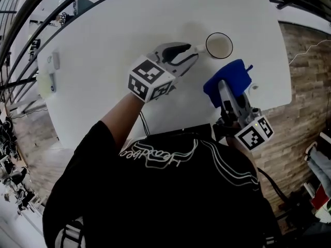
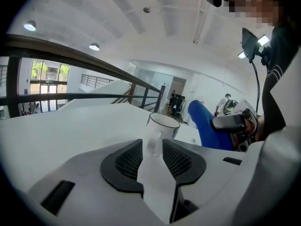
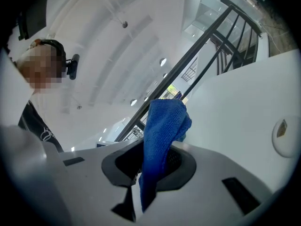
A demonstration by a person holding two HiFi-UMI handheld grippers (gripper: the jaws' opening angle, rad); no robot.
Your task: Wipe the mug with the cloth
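A white mug (image 1: 219, 46) stands upright on the white table (image 1: 119, 25), its handle turned to the left. My left gripper (image 1: 192, 50) reaches it from the left, and the handle sits between the spread jaws. In the left gripper view the mug (image 2: 162, 125) rises just past the pads (image 2: 129, 161), which stand apart on either side of the handle. My right gripper (image 1: 226, 89) hovers below and right of the mug, shut on a blue cloth (image 1: 230, 79). The right gripper view shows that cloth (image 3: 162, 131) pinched and hanging from the jaws.
The table's right edge runs close to the right gripper, with a brick-patterned floor (image 1: 300, 87) beyond. A small white fitting (image 1: 54, 61) and a pale yellow object (image 1: 44, 84) lie at the table's left edge. Dark railings (image 1: 31, 30) curve along the left.
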